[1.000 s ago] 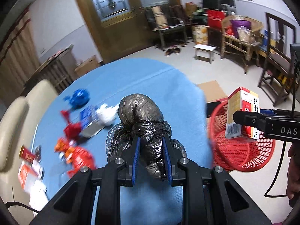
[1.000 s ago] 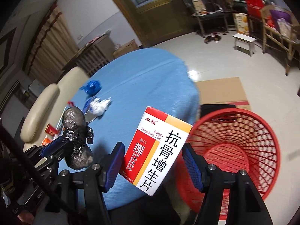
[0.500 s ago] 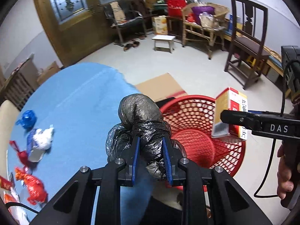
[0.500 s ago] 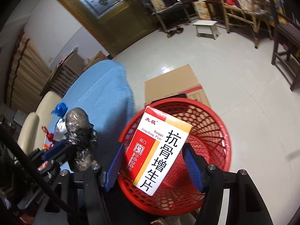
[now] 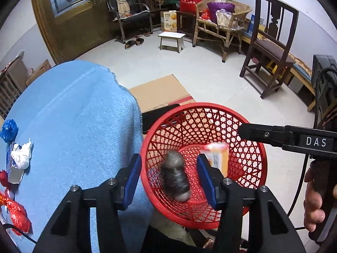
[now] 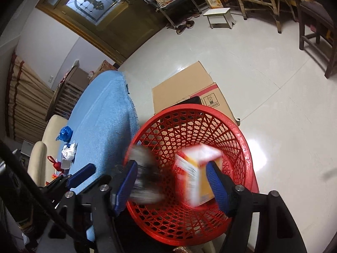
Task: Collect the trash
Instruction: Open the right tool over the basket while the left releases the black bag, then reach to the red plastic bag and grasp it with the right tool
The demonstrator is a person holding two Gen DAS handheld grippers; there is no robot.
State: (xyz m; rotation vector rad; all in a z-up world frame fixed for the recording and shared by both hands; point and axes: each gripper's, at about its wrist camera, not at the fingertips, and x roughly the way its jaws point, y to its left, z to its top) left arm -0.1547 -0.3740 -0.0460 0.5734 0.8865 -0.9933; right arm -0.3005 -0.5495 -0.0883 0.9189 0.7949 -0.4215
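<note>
Both grippers opening, nothing clamped: crumpled black plastic bag (image 5: 175,176) and orange-white cardboard box (image 6: 197,176) dropping into red mesh basket (image 5: 256,147); remaining wrappers (image 5: 14,213) left, nearer left gripper (image 5: 168,179).

one red basket (image 5: 252,147), one black bag (image 5: 175,177), one box (image 5: 219,158), two grippers (image 5: 168,177) (image 6: 172,187)

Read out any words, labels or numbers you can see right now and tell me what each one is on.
"DAS": white letters on the black right gripper, seen in the left wrist view.
Medicine box in the red basket: print too blurred.
Yellow carton by the chairs: too small.
</note>
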